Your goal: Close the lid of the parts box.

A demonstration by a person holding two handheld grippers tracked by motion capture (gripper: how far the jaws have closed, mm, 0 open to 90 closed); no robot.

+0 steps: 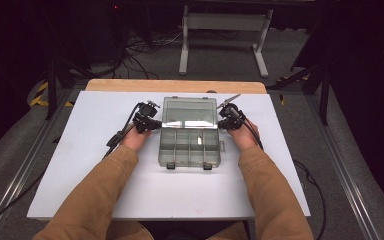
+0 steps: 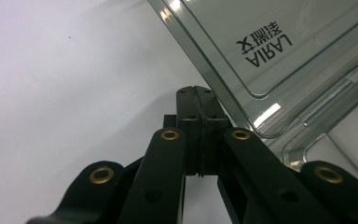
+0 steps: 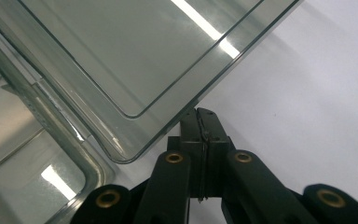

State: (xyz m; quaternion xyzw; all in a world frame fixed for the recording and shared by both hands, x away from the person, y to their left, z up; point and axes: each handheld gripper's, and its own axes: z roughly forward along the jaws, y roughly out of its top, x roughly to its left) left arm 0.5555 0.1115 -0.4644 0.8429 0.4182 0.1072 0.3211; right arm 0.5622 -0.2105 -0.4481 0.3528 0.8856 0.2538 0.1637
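Organizer box [image 1: 189, 141], clear greyish plastic, sits mid-bench on the white board [image 1: 80, 165], a little nearer the far edge. Lid [image 1: 189, 111] stands open, tilted back toward the far edge; divided tray faces up, compartments look empty. Two latches [image 1: 170, 165] on the near rim.

Left gripper [image 1: 155, 121] at the lid's left side, jaws together, nothing between them; in the left gripper view its tip [image 2: 196, 95] lies just beside the lid's lower corner [image 2: 261, 130]; contact can't be confirmed. Right gripper [image 1: 223, 121] mirrors it at the lid's right side, jaws together and empty, tip [image 3: 199, 122] just beside the lid edge [image 3: 177, 105].

Handling, as judged: light, stiff thin-walled shell, smooth and likely slippery to the pads. Hinge probably the weak point. Lid may flex if pushed at one side alone. Best hold: lid's side rims, both sides evenly; or nudge from behind the lid with closed tips. Light box may skid on the board.
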